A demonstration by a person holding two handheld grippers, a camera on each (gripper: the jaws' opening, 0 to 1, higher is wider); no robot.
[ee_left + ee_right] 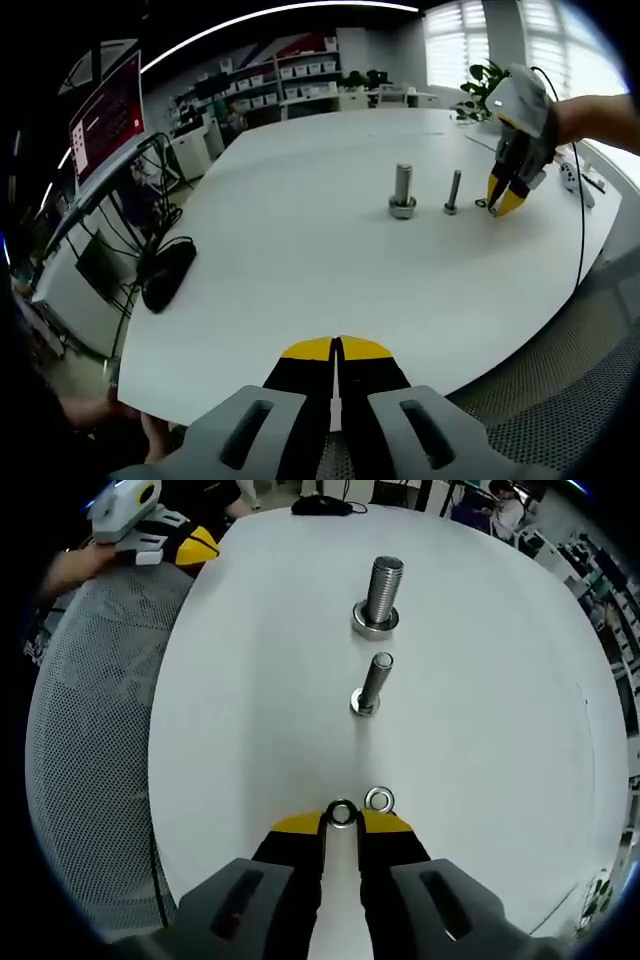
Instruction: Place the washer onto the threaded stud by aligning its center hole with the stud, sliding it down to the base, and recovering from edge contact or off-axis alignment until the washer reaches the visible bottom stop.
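My right gripper (pixel 341 822) is low at the white table (pixel 250 730), its yellow tips closed on a small steel washer (pixel 341 813) that lies flat. A second washer (pixel 378 800) rests just right of the tips. Ahead stands a thin threaded stud (pixel 372 685), and beyond it a thick threaded stud (pixel 379 595) with a ring at its base. In the left gripper view the thick stud (pixel 402 190) and thin stud (pixel 453 191) stand mid-table, with the right gripper (pixel 503 203) just to their right. My left gripper (pixel 337 346) is shut and holds nothing, near the table's edge.
A black computer mouse (pixel 166 276) with its cable lies near the table's left edge, beside a monitor (pixel 105 118). A grey mesh chair back (pixel 90 740) borders the table. Shelves and a plant (pixel 482 82) stand far off. A white device (pixel 572 176) lies behind the right gripper.
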